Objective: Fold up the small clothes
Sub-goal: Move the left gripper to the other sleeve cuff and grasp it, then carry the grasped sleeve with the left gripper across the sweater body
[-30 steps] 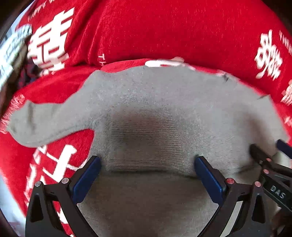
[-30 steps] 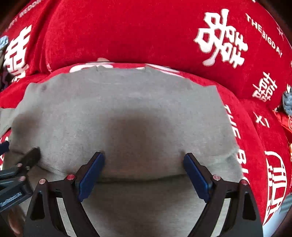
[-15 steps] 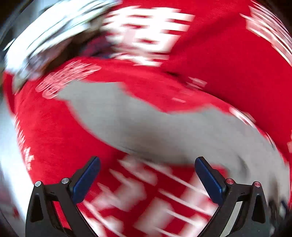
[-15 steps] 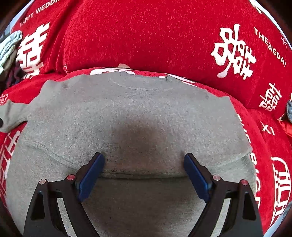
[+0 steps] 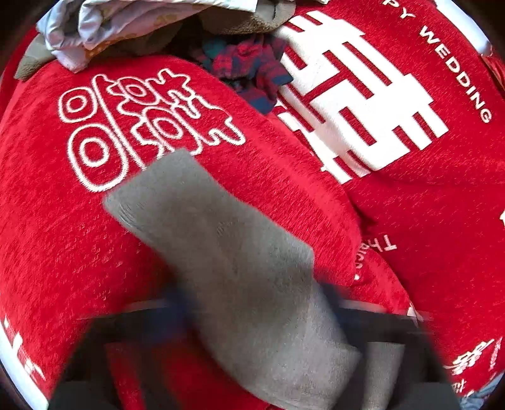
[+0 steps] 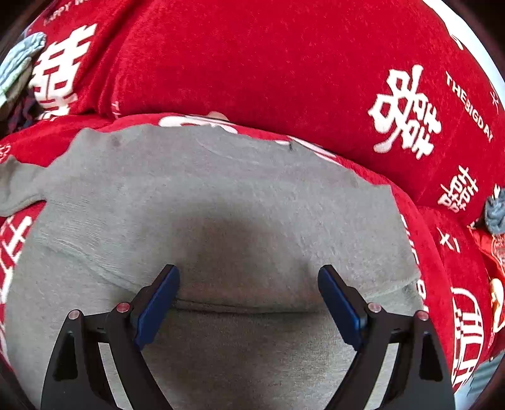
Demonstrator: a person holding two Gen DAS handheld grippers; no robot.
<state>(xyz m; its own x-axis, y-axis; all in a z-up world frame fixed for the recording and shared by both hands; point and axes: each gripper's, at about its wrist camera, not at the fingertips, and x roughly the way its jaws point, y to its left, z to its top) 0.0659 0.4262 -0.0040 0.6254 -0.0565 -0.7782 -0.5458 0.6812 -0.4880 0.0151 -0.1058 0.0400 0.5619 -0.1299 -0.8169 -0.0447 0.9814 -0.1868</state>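
right claw (image 6: 248, 295) spread | left claw (image 5: 252, 310) blurred, unclear | grey sleeve (image 5: 202, 233) points upper-left

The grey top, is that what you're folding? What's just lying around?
For the job:
grey top
its sleeve
left gripper, blurred
right gripper, jaws wide

Lying about:
plaid cloth
white cloth
small grey bundle
red cover

The grey top (image 6: 221, 195) lay flat across the frame's centre, hem folded up; 1 sleeve (image 5: 195, 227), somewhat blurred, stretched toward the upper left.
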